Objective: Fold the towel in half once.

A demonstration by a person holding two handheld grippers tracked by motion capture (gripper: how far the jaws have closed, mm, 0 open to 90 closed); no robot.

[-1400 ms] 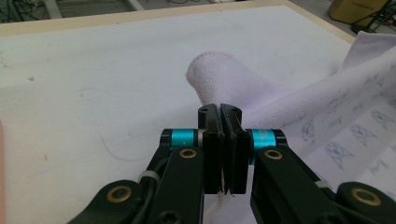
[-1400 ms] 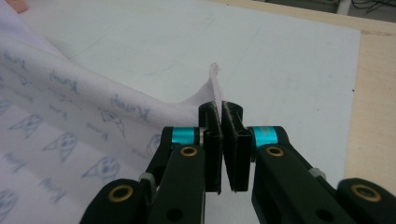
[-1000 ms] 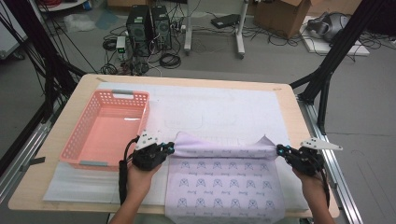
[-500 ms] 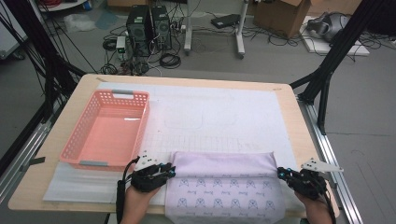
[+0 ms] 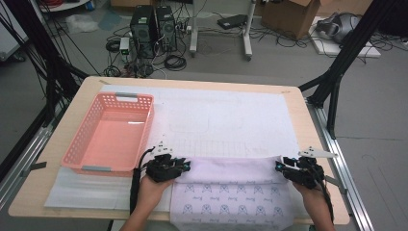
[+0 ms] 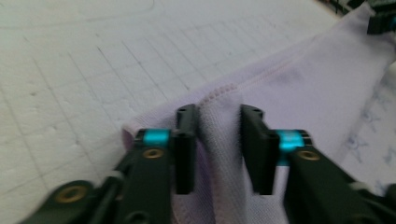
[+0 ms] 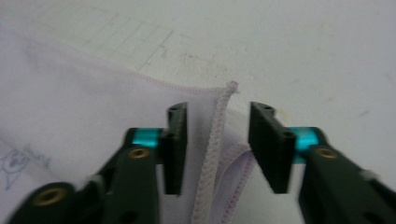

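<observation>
One lilac cloth (image 5: 231,187) lies folded between two grippers. The left gripper (image 6: 217,149) has just been closing, yet its jaws stand apart around a raised fold at one corner, pressing nothing. The right gripper (image 7: 217,147), just opening, straddles a stitched hem, released. One pink basket (image 5: 108,134) sits beyond the left gripper.

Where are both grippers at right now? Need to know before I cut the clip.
Left gripper: open, jaws just closing, a ridge of the lilac cloth between its fingers.
Right gripper: open, jaws just opening, cloth hem between.
</observation>
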